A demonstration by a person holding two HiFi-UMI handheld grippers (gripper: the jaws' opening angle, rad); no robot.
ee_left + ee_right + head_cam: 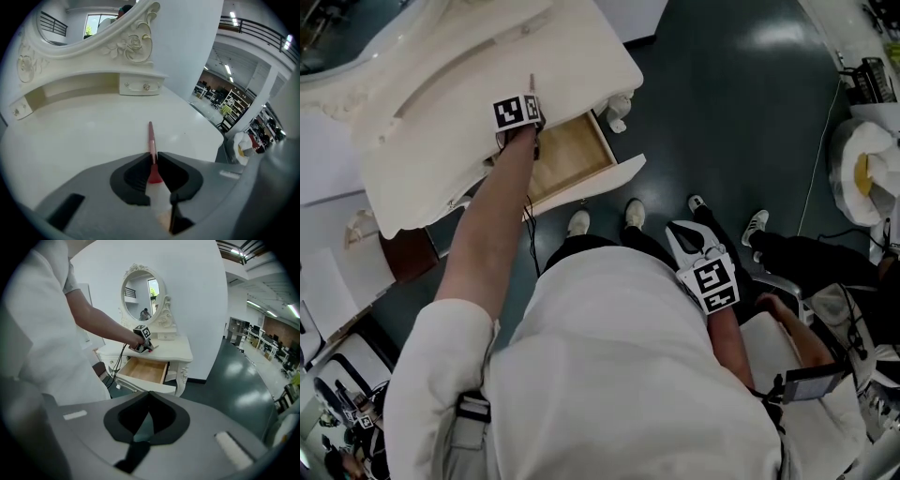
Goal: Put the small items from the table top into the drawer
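Observation:
A slim red and pink stick [151, 136], like a pen or make-up brush, lies on the white dressing table top [70, 136]. My left gripper [153, 158] points down at it, and its jaws are pinched on the stick's near end, with the rest sticking out ahead. In the head view the left gripper [531, 101] is over the table edge above the open wooden drawer [567, 155]. My right gripper [149, 394] hangs back by my hip [686, 232], shut with nothing in it, looking at the drawer [143, 370] from afar.
An oval mirror [70, 23] and a small two-knob drawer box [139, 86] stand at the table's back. The drawer front juts out toward my feet [605, 220]. A brown stool [408, 253] is under the table's left. A white bag [862, 169] sits far right.

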